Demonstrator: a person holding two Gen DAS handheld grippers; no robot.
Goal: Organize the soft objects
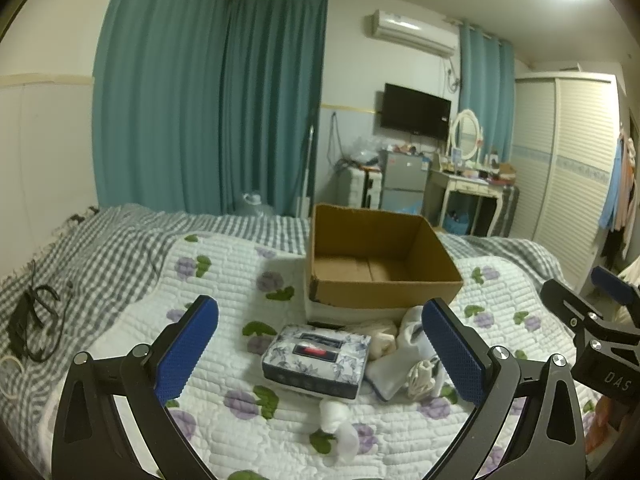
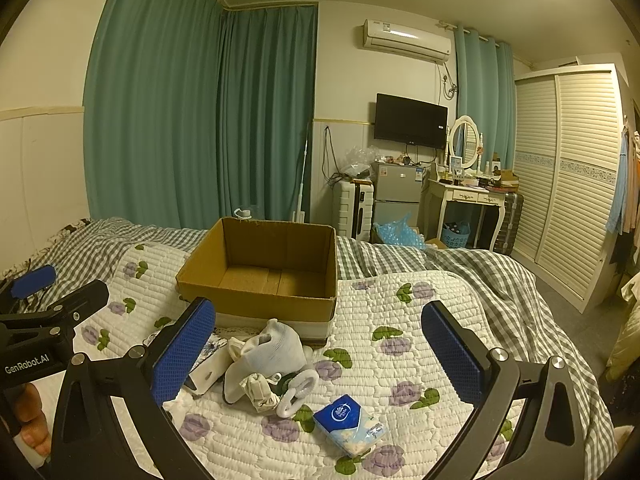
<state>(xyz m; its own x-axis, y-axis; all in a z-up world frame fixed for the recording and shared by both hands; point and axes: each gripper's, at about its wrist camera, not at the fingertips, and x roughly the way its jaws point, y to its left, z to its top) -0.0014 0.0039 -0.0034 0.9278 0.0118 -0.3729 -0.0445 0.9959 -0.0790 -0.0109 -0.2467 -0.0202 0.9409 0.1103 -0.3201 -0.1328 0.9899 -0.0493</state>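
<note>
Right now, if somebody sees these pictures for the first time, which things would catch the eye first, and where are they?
Probably the open brown cardboard box, empty, standing on the white quilt with purple flowers. Just in front of it lies a heap of white socks and soft cloth pieces, with a blue-and-white tissue pack nearer the camera. The left tongs and right tongs both hover open above these.

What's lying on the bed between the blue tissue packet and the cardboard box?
In the right wrist view, a heap of white socks and small white cloth items lies between the blue tissue packet and the open brown cardboard box.
</note>
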